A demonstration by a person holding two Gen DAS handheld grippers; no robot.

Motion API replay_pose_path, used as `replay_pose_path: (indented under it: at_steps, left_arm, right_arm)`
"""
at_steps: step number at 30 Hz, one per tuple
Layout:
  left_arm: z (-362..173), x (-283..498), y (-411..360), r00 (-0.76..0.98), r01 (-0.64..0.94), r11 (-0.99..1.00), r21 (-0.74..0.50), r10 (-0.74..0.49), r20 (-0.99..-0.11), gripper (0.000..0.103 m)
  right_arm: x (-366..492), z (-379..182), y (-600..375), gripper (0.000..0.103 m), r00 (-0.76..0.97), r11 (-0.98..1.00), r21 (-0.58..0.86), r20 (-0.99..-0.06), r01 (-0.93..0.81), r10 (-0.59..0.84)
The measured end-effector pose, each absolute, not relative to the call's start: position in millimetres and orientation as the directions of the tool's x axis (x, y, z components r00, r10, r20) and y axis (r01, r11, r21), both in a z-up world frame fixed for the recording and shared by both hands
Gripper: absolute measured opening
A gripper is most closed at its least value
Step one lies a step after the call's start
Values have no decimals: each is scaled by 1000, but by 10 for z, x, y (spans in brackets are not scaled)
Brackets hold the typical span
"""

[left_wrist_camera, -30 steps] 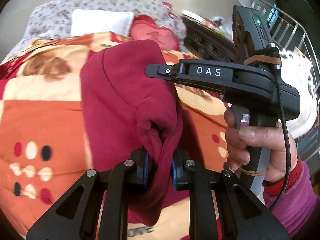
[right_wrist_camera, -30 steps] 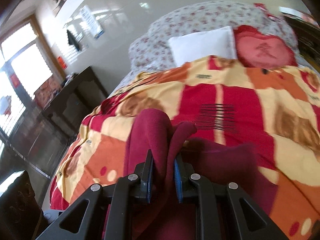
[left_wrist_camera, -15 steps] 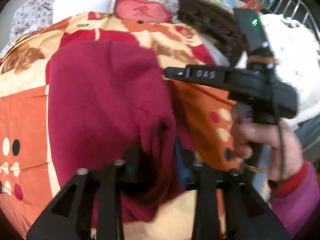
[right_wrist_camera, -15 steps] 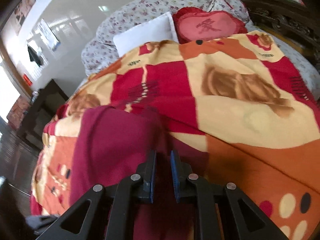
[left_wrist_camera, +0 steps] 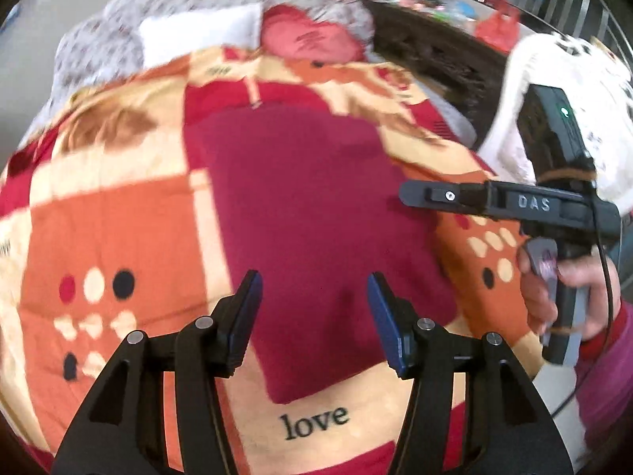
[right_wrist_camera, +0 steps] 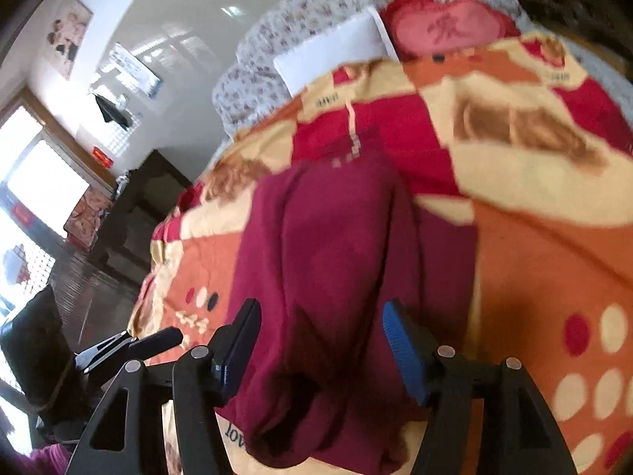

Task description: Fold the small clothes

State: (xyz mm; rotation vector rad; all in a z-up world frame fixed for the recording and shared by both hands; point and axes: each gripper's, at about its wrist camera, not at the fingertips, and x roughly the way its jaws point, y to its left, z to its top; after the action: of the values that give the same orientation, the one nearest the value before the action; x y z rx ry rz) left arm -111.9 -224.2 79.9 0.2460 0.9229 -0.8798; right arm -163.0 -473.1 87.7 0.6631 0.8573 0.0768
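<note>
While both claws spread, opening | maroon garment (left_wrist_camera: 316, 206) flat | patterned blanket (left_wrist_camera: 110, 217) underneath

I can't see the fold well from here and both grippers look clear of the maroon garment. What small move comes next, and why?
Probably lift both grippers back a little. The left gripper and right gripper have their jaws opening, with no cloth pinched. The maroon garment lies on the blanket. It looks fairly flat in the left view, but its near edge bunches in the right view, so it may need smoothing.
</note>
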Motion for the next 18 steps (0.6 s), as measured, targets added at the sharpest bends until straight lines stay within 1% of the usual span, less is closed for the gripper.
replay_pose_path:
  at_steps: [4, 5, 7, 8, 9, 12, 15, 17, 18]
  left_arm:
    - [656, -1091, -2176, 285, 726, 663, -183, -532, -797, 55]
    - [647, -1089, -2168, 284, 723, 666, -183, -529, -800, 55]
    - [669, -1085, -2161, 287, 720, 668, -187, -533, -796, 55]
    - [700, -1079, -2164, 289, 721, 665, -193, -543, -789, 55]
    - [729, -1079, -2174, 292, 723, 662, -195, -549, -783, 55]
    - [730, -1059, -2236, 300, 726, 661, -189, -552, -778, 55]
    - [591, -1038, -2319, 289, 722, 667, -186, -535, -794, 55]
    - [496, -1024, -2355, 280, 714, 675, -187, -520, -807, 55]
    - [456, -1018, -2370, 278, 709, 682, -182, -507, -816, 55]
  right_arm:
    - [-1445, 608, -4656, 62, 630, 762, 609, -685, 220, 366]
    - [-1427, 577, -4649, 53, 626, 761, 609, -688, 224, 366]
    - [-1435, 584, -4593, 32, 637, 782, 593, -682, 194, 360]
    - [-1460, 624, -4571, 27, 644, 800, 572, -684, 183, 342]
    - [-1512, 711, -4547, 27, 656, 830, 534, -687, 163, 313]
    - [-1607, 839, -4592, 25, 667, 862, 480, -697, 160, 264]
    - [-1645, 792, -4692, 25, 638, 886, 418, -742, 200, 206]
    - [-1621, 652, -4752, 26, 615, 866, 450, -753, 220, 234]
    - [-1627, 589, -4793, 29, 612, 847, 475, -751, 238, 249]
